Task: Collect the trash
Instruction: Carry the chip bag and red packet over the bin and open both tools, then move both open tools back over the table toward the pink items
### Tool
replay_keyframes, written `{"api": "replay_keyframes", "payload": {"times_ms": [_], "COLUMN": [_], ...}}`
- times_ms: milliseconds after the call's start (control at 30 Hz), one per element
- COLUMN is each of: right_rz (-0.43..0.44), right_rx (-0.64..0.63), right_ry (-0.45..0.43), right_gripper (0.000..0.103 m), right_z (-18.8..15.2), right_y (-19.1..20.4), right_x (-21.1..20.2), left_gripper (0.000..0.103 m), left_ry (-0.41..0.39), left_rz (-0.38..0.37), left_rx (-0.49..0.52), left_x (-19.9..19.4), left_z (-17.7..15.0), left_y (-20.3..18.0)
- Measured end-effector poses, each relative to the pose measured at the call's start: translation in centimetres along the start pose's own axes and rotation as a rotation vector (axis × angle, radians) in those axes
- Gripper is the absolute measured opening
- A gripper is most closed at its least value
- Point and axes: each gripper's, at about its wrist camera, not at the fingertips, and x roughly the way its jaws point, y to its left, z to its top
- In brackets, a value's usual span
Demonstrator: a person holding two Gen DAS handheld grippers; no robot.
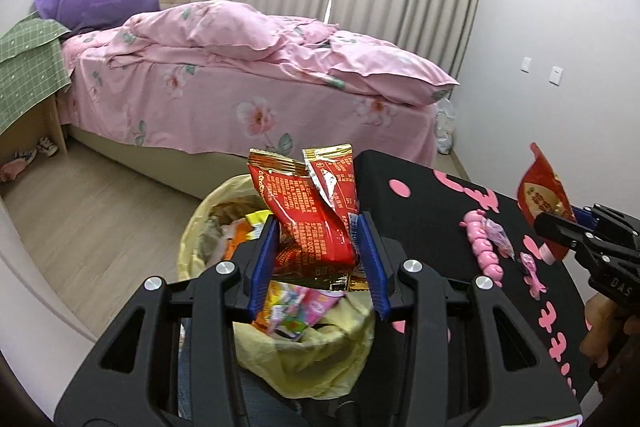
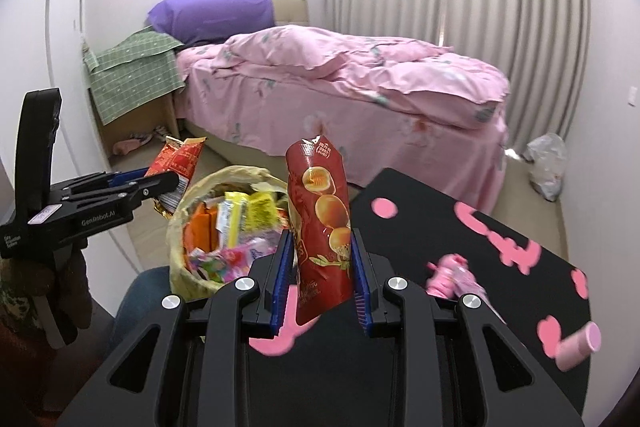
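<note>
Bedroom, black tabletop (image 2: 420, 227): your left hand-held gripper (image 1: 320, 251), clamping the red wrapper (image 1: 316, 211), sits nearer the lined bin (image 1: 192, 227); your right hand-held gripper (image 2: 320, 275) clamps an upright red pouch (image 2: 320, 227).

Red wrapper (image 1: 312, 211), yellow bin bag (image 1: 304, 351), pink floral bedspread (image 1: 224, 95)

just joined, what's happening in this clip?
A person is clearing snack trash in a bedroom with a pair of tongs in each hand. The left tongs grip a crumpled red and gold wrapper over the yellow-lined trash bin, already full of wrappers. The right tongs hold a dark red snack pouch upright above the black table with pink shapes. Small pink items remain on the table.
</note>
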Motion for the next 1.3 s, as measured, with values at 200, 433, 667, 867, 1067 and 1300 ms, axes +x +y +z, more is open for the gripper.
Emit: {"api": "replay_keyframes", "payload": {"times_ms": [200, 433, 667, 867, 1067, 1300], "right_rz": [0.080, 0.143, 0.244, 0.263, 0.254, 0.314], "right_rx": [0.007, -0.016, -0.097, -0.108, -0.148, -0.140], "right_ry": [0.057, 0.145, 0.227, 0.259, 0.284, 0.295], "right_gripper": [0.026, 0.026, 0.026, 0.026, 0.038, 0.053], "right_z": [0.6, 0.2, -0.2, -0.3, -0.7, -1.1], "right_y": [1.5, 2.3, 3.7, 3.7, 3.9, 3.8], "right_x": [5.1, 11.0, 16.9, 19.4, 20.1, 18.8], "left_gripper": [0.037, 0.037, 0.037, 0.042, 0.059, 0.071], "left_ry": [0.002, 0.084, 0.165, 0.207, 0.202, 0.134], "left_rz": [0.028, 0.043, 0.034, 0.061, 0.020, 0.051], "left_rx": [-0.081, -0.121, -0.134, -0.186, -0.246, -0.281], "left_x": [1.2, 4.4, 7.7, 9.7, 10.5, 8.6], "left_z": [-0.1, -1.6, -2.9, -3.3, -3.2, -1.8], "left_y": [2.0, 3.5, 3.9, 4.9, 5.8, 6.1]}}
